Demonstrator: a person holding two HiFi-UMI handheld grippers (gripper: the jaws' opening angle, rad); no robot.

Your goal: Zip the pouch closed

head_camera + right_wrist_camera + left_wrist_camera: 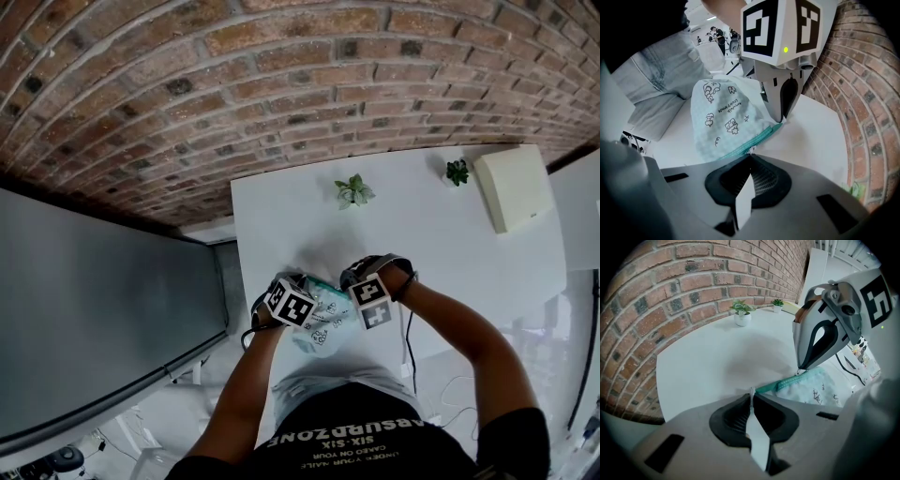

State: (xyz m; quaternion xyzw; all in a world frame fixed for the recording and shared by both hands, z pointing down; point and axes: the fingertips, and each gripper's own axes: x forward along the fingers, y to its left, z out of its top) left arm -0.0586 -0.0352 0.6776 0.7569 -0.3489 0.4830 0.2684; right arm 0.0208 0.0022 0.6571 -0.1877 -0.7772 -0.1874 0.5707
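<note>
A pale printed pouch [723, 117] lies at the near edge of the bench [422, 244]. The left gripper [751, 396] is pinching the pouch's end. The right gripper [750, 157] is pinching the zip pull [751, 149]. Bare bench stretches beyond to two small plants [353, 190].

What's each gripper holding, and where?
Both hold the pale mint printed fabric pouch: left gripper pinches the end of its teal zipper edge, right gripper farther along it.
</note>
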